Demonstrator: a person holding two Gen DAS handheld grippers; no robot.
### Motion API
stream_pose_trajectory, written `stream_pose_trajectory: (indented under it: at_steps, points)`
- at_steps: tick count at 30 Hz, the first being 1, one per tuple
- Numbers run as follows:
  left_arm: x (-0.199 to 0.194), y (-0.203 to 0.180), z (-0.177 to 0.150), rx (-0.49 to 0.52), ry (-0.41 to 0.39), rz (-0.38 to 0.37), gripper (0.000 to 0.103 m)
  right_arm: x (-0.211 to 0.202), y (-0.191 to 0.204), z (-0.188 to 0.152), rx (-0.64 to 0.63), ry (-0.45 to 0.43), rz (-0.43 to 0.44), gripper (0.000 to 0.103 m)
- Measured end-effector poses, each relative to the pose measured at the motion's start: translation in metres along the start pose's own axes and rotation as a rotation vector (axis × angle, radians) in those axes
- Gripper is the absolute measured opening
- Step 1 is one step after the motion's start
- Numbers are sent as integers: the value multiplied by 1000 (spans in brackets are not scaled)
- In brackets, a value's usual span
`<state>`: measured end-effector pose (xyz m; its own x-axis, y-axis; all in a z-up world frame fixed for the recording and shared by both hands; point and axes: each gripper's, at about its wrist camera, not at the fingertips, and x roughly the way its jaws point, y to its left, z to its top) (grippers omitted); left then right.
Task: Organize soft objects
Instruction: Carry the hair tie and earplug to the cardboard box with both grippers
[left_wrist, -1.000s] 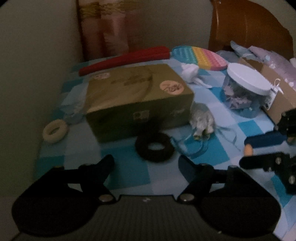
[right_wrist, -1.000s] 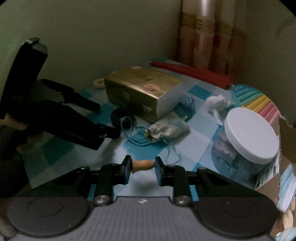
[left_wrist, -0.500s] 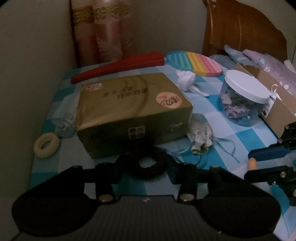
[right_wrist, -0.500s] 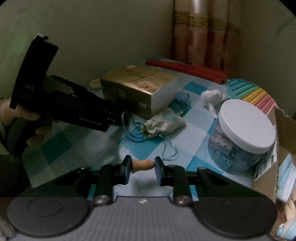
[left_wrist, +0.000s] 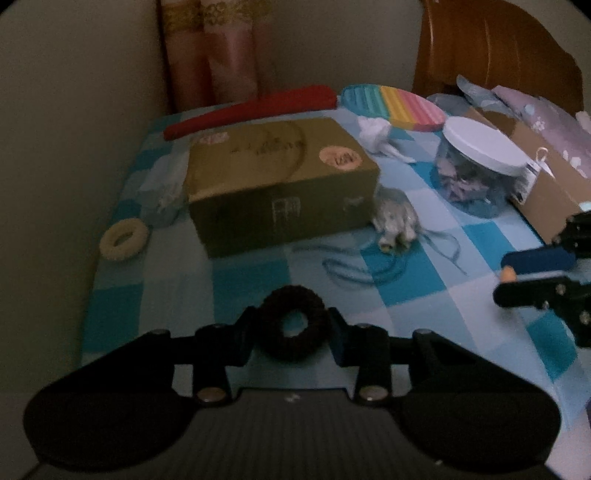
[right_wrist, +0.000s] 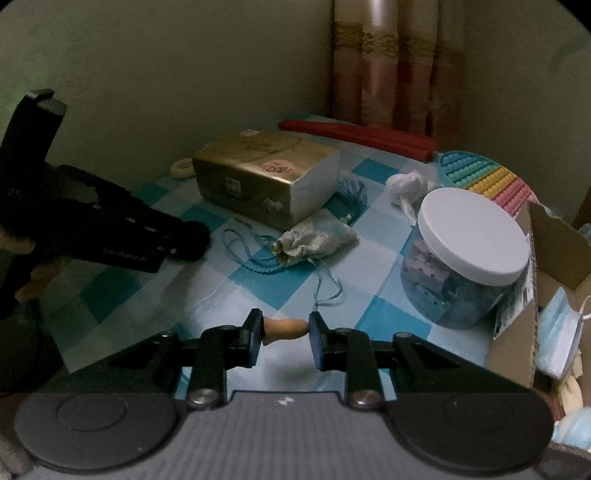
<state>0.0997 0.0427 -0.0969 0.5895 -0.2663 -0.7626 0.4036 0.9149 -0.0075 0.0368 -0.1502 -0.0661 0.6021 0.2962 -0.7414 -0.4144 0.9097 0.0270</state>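
My left gripper (left_wrist: 292, 332) is shut on a black fuzzy hair ring (left_wrist: 293, 326) and holds it above the blue checked tablecloth (left_wrist: 159, 306). It also shows at the left of the right wrist view (right_wrist: 192, 240). My right gripper (right_wrist: 285, 331) is shut on a small tan gourd-shaped piece (right_wrist: 284, 328); it also shows at the right edge of the left wrist view (left_wrist: 517, 275). A cream hair ring (left_wrist: 123, 239) lies at the table's left. A pale drawstring pouch (left_wrist: 395, 221) with blue cords lies by the gold tissue pack (left_wrist: 280, 184).
A clear jar with a white lid (right_wrist: 465, 254) stands right of centre. An open cardboard box (right_wrist: 554, 266) holding face masks is at the right. A red foam stick (left_wrist: 251, 110), a rainbow pop toy (left_wrist: 395, 105) and white crumpled tissue (left_wrist: 376, 134) lie at the back. Walls close in the left and back.
My left gripper moved onto the black hair ring, closed on it and drew it back from the tissue pack, lifted. The right gripper kept its hold on the tan piece.
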Motion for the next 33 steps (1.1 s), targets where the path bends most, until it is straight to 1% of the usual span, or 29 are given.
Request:
stream_pose_trajectory:
  at_steps: [5, 9, 12, 15, 19, 23, 27, 31, 33]
  points:
    - [-16, -8, -11, 3, 27, -46, 38, -7, 1, -6, 4, 3, -7, 31]
    - [-28, -20, -13, 2, 40, -102, 38, -15, 0, -14, 17, 12, -7, 31]
    - [-39, -36, -11, 27, 34, -135, 38, -26, -3, -20, 17, 7, -27, 31]
    - [-47, -54, -3, 73, 18, -166, 38, -42, -11, -25, 25, -9, -54, 31]
    - [-54, -83, 14, 143, -10, -222, 38, -69, -29, -29, 39, -43, -116, 31]
    - [-57, -111, 36, 194, -34, -299, 38, -93, -51, -28, 49, -88, -187, 31]
    - [-56, -139, 62, 247, -60, -345, 38, -103, -79, -28, 71, -110, -262, 31]
    - [-50, -162, 93, 281, -88, -377, 38, -103, -101, -29, 101, -129, -282, 32]
    - [-43, -173, 107, 286, -85, -380, 38, -101, -111, -30, 116, -134, -275, 33]
